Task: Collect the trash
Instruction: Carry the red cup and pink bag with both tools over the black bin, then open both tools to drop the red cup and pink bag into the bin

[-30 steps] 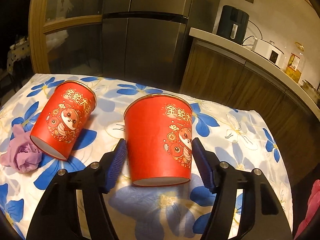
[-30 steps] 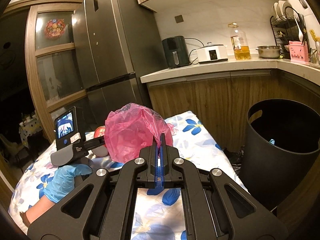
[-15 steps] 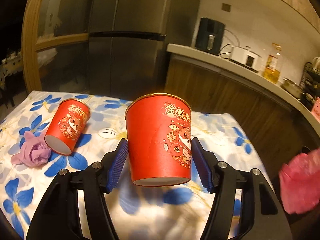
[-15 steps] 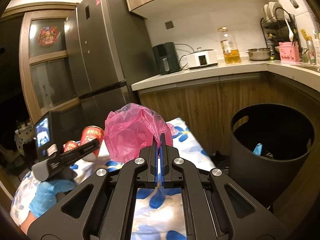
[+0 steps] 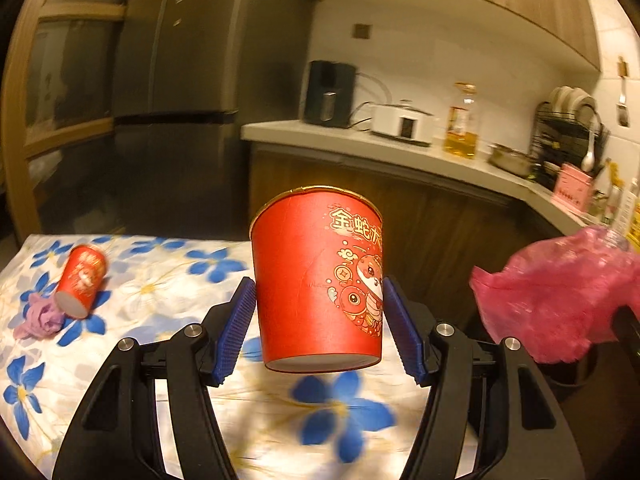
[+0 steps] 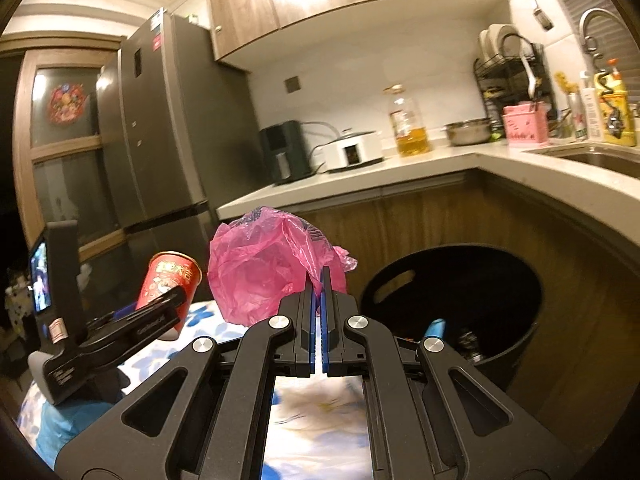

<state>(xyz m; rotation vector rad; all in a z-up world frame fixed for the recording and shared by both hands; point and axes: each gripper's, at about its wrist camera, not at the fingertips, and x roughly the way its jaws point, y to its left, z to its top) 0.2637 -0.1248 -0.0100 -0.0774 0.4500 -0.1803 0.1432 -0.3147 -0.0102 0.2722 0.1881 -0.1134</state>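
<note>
Left gripper is clamped on a red paper cup, its blue pads pressed to the cup's sides at 9 and 3 o'clock. The cup stands nearly upright and hangs clear above the flowered counter, its gold rim on top. Seen from the right wrist, the same cup sits at about 9 o'clock, tilted, with the left gripper's black body across it.

Right gripper is closed on a crumpled pink plastic bag, which bunches up at 12 o'clock from the fingertips. In the left wrist view the bag floats at 3 o'clock of the held cup, well apart from it.

A black trash bin stands at 3 o'clock of the bag, against the wooden cabinets, with some items inside.

On the counter at 9 o'clock of the held cup, a second red cup lies on its side, touching a crumpled purple wad at its 7 o'clock.

A blue-gloved hand shows at 8 o'clock in the right wrist view.
</note>
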